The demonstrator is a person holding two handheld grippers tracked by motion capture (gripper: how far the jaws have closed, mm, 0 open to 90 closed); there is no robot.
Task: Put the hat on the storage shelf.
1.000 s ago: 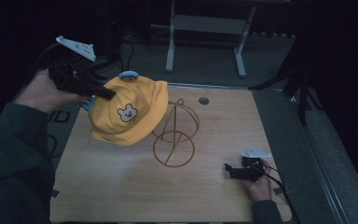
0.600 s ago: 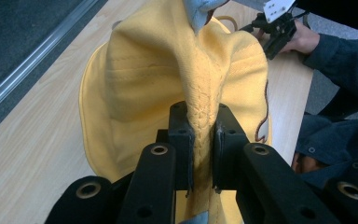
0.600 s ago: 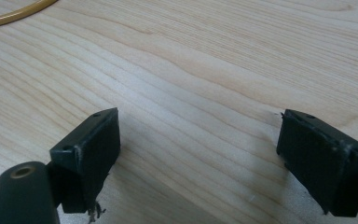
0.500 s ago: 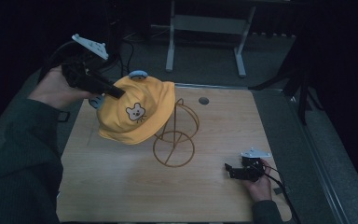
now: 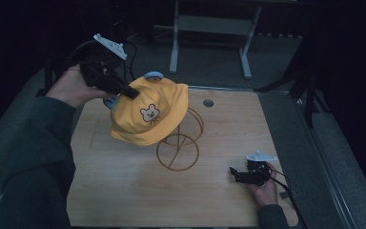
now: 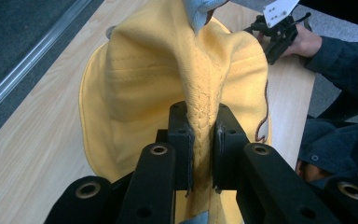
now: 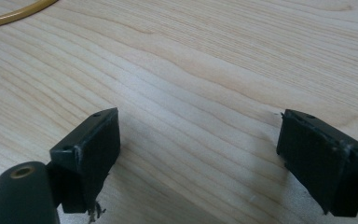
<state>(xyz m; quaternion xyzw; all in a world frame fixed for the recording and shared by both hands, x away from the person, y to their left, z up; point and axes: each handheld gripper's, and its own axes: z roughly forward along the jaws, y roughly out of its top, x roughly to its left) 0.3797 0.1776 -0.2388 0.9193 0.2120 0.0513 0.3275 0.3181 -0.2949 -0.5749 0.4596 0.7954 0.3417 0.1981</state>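
I have the yellow cap (image 5: 148,116) up off the tabletop (image 5: 219,200), hanging over the gold wire stand (image 5: 178,143) with its brim dipping toward the stand's looped top. I reckon it is carried this way so the crown can be draped over that loop. My left claw (image 6: 201,140) is pressed together on a fold of fabric along a stitched seam, which bunches the crown into a ridge and leaves the cap hanging slack below the pinch. The cap is soft cotton, bright yellow, with a small cartoon bear face on the front and a pale blue ear (image 5: 153,75) on top. My right claw (image 7: 198,154) rests low on the tabletop near the right front corner, its jaws spread wide with nothing between them, well apart from the stand.
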